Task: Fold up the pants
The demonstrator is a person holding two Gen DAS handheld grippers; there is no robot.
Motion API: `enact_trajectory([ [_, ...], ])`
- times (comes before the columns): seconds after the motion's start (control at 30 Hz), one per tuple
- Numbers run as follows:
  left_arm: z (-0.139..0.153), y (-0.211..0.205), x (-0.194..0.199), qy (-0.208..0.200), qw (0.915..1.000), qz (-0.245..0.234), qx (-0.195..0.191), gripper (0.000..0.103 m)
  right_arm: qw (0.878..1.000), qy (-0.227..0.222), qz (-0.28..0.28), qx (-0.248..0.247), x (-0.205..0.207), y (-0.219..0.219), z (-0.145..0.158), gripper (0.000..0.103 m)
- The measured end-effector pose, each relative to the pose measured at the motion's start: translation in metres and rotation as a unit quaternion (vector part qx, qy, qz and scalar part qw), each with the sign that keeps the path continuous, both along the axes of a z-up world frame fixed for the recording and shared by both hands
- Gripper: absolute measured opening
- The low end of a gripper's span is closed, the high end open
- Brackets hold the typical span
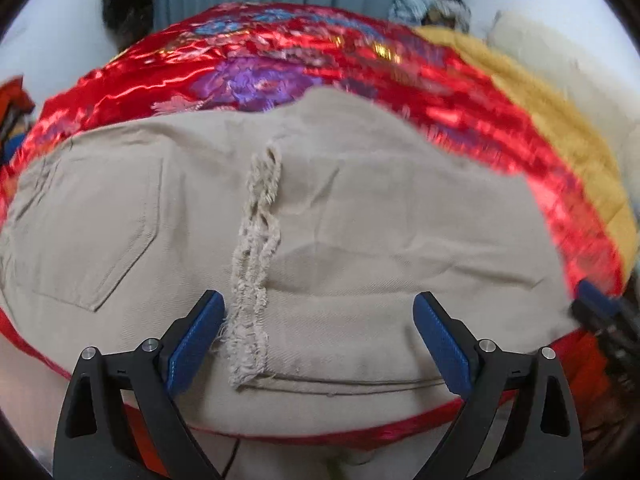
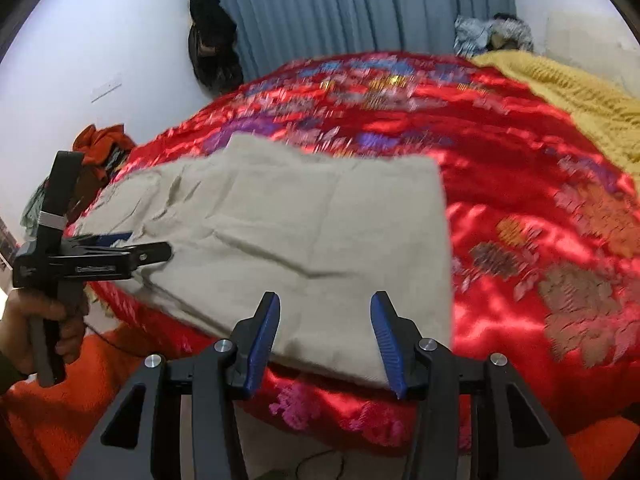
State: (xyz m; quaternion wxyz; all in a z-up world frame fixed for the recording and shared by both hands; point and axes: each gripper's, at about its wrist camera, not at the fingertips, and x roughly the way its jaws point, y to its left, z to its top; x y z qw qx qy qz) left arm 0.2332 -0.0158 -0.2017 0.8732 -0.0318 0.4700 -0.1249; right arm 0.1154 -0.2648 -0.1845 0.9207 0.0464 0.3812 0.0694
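The beige pants [image 1: 320, 208] lie folded on the red satin bedspread [image 1: 132, 80], spread along the near edge of the bed, and both claws are right there with them. The left claw [image 1: 318, 336] hangs low over the pants' near hem, level and pointing across the bed, its blue pads spread wide with nothing between them; the frayed strip [image 1: 256, 264] of the pants runs up just inside its left finger. From the right wrist view that same left claw [image 2: 132, 246] shows side-on at the pants' left end, gripped by the person's hand [image 2: 36, 332] at its handle. The right claw [image 2: 324, 332] sits at the pants' near right corner, fingers about half apart and holding nothing, the cloth [image 2: 280, 232] edge lying between and beyond their tips. Whether those tips touch the fabric is hard to call. Motion blur smears the bedspread's pattern beyond the pants. A yellow blanket [image 2: 568, 88] lies right of the pants at the far side, cut off by the frame, and a blue curtain [image 2: 360, 4] hangs behind the bed.
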Motion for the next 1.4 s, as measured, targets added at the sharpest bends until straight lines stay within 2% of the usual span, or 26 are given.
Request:
enact_trajectory([
  [0.13, 0.016, 0.008, -0.007, -0.016, 0.9995, 0.019, -0.018, 0.096, 1.000, -0.012, -0.009, -0.001, -0.001, -0.003, 0.004, 0.055],
  [0.3, 0.036, 0.007, -0.012, -0.045, 0.9983, 0.021, -0.031, 0.096, 1.000, -0.016, -0.007, -0.008, 0.001, -0.003, 0.005, 0.057],
  [0.37, 0.038, 0.005, -0.013, -0.047, 0.9982, 0.019, -0.031, 0.096, 1.000, -0.015, -0.006, -0.008, 0.002, -0.002, 0.005, 0.061],
  [0.5, 0.035, 0.009, -0.013, -0.040, 0.9983, 0.027, -0.034, 0.096, 1.000, -0.008, -0.007, -0.007, 0.003, -0.003, 0.002, 0.061],
  [0.67, 0.032, 0.019, -0.016, -0.036, 0.9980, 0.040, -0.034, 0.096, 1.000, -0.015, -0.016, -0.015, 0.002, -0.005, 0.005, 0.071],
  [0.9, 0.033, 0.043, -0.020, -0.033, 0.9956, 0.074, -0.046, 0.096, 1.000, -0.010, -0.016, -0.014, 0.005, -0.005, 0.003, 0.072],
  [1.4, 0.026, 0.077, -0.027, -0.023, 0.9920, 0.116, -0.046, 0.096, 1.000, -0.004, 0.000, -0.024, 0.007, 0.003, -0.001, 0.072],
])
